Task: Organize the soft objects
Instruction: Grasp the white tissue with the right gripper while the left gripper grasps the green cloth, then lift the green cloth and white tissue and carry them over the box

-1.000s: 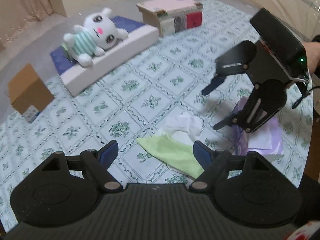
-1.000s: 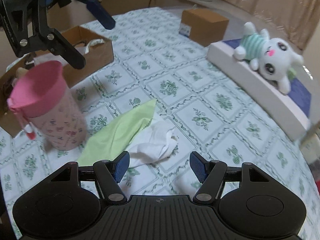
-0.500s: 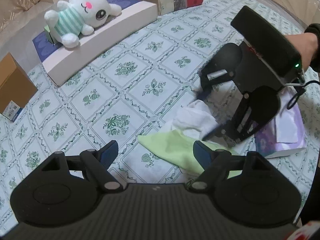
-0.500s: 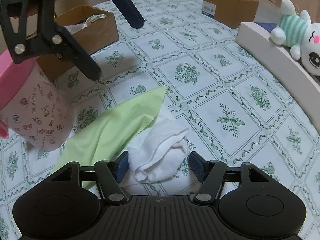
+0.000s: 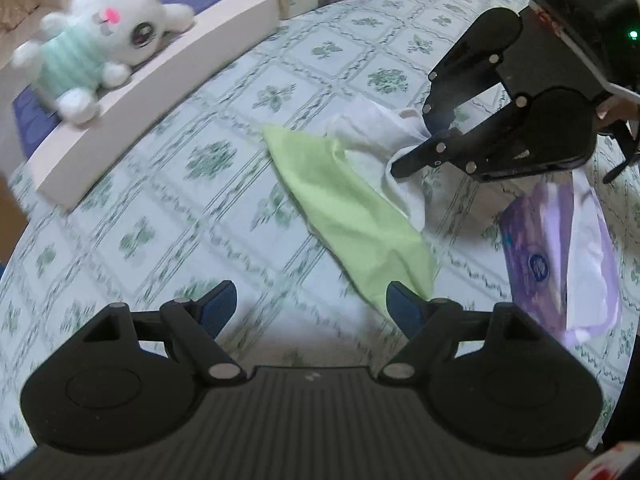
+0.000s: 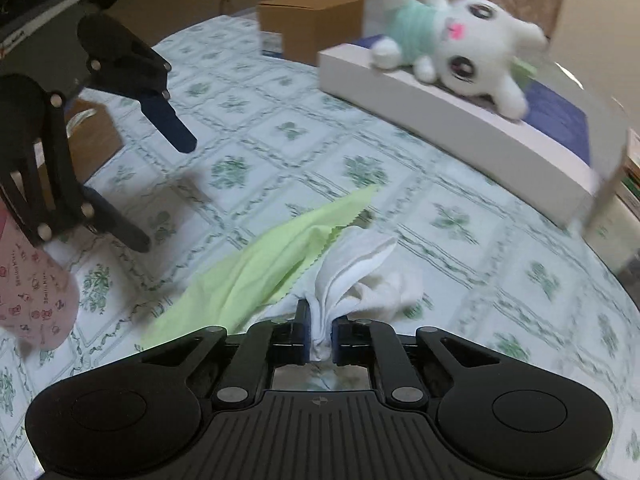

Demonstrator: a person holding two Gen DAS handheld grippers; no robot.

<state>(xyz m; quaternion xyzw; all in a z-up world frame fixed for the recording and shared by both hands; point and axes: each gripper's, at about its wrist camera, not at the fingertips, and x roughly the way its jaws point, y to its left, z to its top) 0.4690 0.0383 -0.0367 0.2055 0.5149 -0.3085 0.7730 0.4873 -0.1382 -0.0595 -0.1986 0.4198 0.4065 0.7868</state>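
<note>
Left wrist view: left tongs (image 5: 310,304) stand wide apart with nothing between the pads, hovering above the near corner of the green cloth (image 5: 348,216), which lies flat but creased on the patterned bench (image 5: 168,208). Beyond it, the right tongs (image 5: 404,166) are pinched on the white cloth (image 5: 376,136), which overlaps the green cloth's far edge. A purple tissue pack (image 5: 560,256) sits just beside both cloths; a plush bunny (image 5: 100,36) rests on a white box (image 5: 160,92) well apart. Right wrist view: right tongs (image 6: 320,338) have just been closing and now clamp a bunched fold of the white cloth (image 6: 360,272) between the pads; the rest of it trails onto the bench. The green cloth (image 6: 260,268) lies touching it on the left, reaching toward the pink cup (image 6: 36,300). Left tongs (image 6: 160,196) hang open above the bench, near the cup. Judgement: both cloths are light, limp and thin; they will drape and stretch rather than hold shape, and the white one may drag the green along where they overlap. The green cloth is best pinched at a raised crease or a free corner.
</note>
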